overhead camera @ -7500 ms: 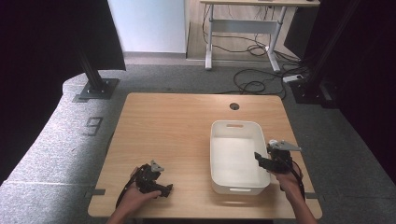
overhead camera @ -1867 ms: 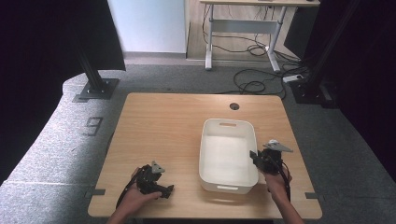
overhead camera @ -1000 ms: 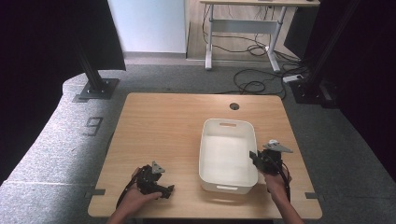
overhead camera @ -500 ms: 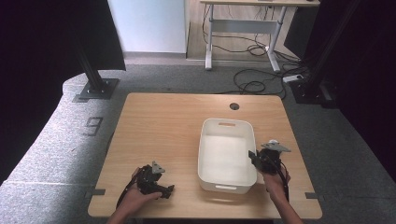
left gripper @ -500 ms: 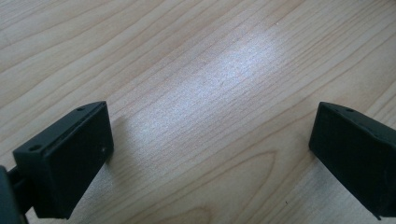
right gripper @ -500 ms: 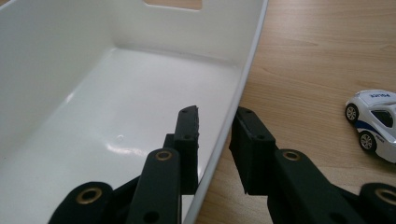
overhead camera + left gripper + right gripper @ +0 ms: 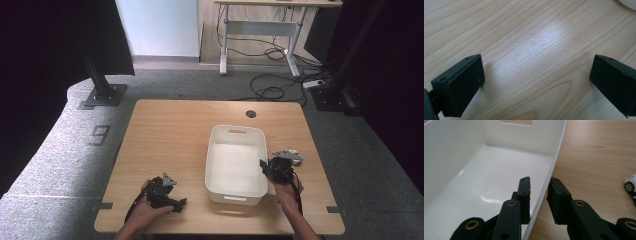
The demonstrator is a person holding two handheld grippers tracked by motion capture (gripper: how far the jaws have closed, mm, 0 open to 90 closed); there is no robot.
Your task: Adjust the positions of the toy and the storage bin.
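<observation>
- Left gripper (image 7: 167, 192), lower left of the high view: black body, small grey three-cornered plate on top, black cable trailing toward the bottom edge.
- Its pads (image 7: 461, 85) in the left gripper view: matte black rectangular blocks with small screw holes near the corners.
- Right gripper (image 7: 274, 170), lower right of the high view: black, with a grey three-cornered plate and a black cable along the forearm.
- Its fingers (image 7: 524, 195) in the right gripper view: black flat links, brass-coloured rivets at the pivots, ridged pad edge.
- Forearms at the bottom edge are bare, no sleeves.
</observation>
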